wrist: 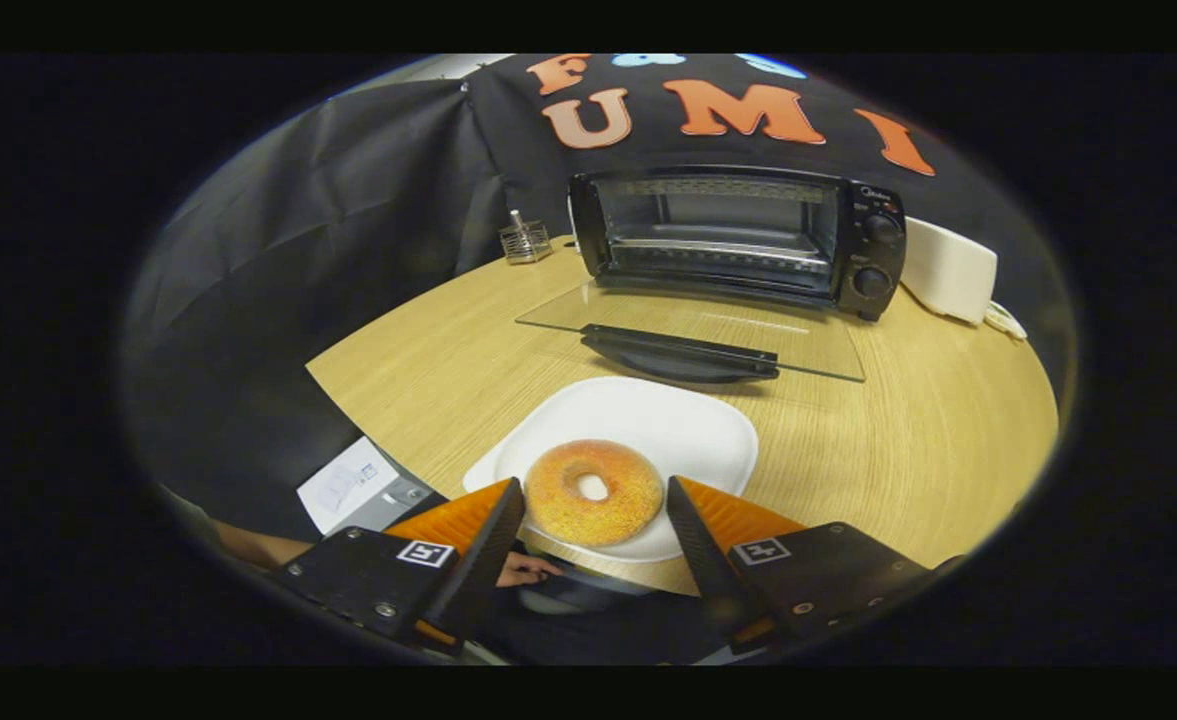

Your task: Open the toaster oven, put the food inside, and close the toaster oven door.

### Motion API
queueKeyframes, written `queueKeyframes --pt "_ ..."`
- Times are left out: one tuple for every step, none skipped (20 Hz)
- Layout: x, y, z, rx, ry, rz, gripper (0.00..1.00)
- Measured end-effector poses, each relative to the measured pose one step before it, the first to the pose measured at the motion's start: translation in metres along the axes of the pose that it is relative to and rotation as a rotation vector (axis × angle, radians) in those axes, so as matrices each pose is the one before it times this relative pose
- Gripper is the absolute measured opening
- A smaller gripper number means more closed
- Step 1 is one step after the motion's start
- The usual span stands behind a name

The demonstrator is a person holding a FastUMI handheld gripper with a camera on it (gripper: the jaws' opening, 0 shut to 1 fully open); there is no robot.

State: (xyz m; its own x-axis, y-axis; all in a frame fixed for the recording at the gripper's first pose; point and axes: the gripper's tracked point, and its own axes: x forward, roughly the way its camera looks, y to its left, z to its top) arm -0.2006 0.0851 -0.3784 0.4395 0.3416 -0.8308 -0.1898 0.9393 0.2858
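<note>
Gripper view: looking down along the two fingers at a round wooden table (948, 440). The gripper (595, 500) is spread wide, fingers on either side of the donut (594, 505), neither one touching it, nothing held. The donut sits flat on a white plate (668, 425) near the table edge, just at the fingertips, so the straddle looks like a line-up for a pinch across its width. Beyond the plate the toaster oven (738, 240) stands at the back of the table with its glass door (693, 335) already folded down flat toward the plate, handle facing this way, rack inside bare. So the opening step reads as done, and the food pick is the step in hand. The plate is placed right in front of the door, short straight carry into the cavity. A small wire holder (525, 242) sits left of the oven, a white appliance (948, 270) to its right, both well clear of the path. A hand (523, 570) shows below the left finger, under the table edge.
</note>
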Motion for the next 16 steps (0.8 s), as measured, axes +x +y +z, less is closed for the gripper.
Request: queueKeyframes --pt "0.00015 -0.00177 0.00226 0.00989 -0.01 0.00169 0.77" --pt "0.00144 -0.00113 -0.00025 0.01363 -0.00142 0.00214 0.74" --pt "-0.0002 -0.00142 0.00083 0.0175 -0.00504 0.00331 0.66" --pt "-0.00007 -0.00104 0.00204 0.01586 -0.0052 0.00028 0.63" --pt "-0.00154 -0.00172 0.00342 0.01418 -0.01347 -0.00039 0.55" --pt "-0.00104 -0.0008 0.00614 0.02255 -0.01734 0.00621 0.53" --pt "-0.00164 0.00179 0.00783 0.03552 -0.0238 0.01705 0.5" --pt "-0.00038 0.00246 0.00872 0.03338 -0.02258 0.01712 0.5" --pt "-0.00066 0.00087 0.00973 0.03556 -0.02895 0.01486 0.5" --pt "0.00017 0.00076 0.01291 0.03979 -0.03473 0.01369 0.5" --pt "0.00046 0.0007 0.0117 0.03915 -0.03025 0.01239 0.5" --pt "0.00234 0.00183 0.01249 0.0436 -0.03316 0.01622 0.5" --pt "0.00285 0.0001 0.01244 0.04035 -0.03089 0.00991 0.5" --pt "0.00486 0.00041 0.0101 0.03915 -0.02403 0.00768 0.5" --pt "0.00528 0.001 0.01015 0.03868 -0.02282 0.00825 0.5" --pt "0.00773 0.00107 0.00944 0.04096 -0.02394 0.00689 0.49"
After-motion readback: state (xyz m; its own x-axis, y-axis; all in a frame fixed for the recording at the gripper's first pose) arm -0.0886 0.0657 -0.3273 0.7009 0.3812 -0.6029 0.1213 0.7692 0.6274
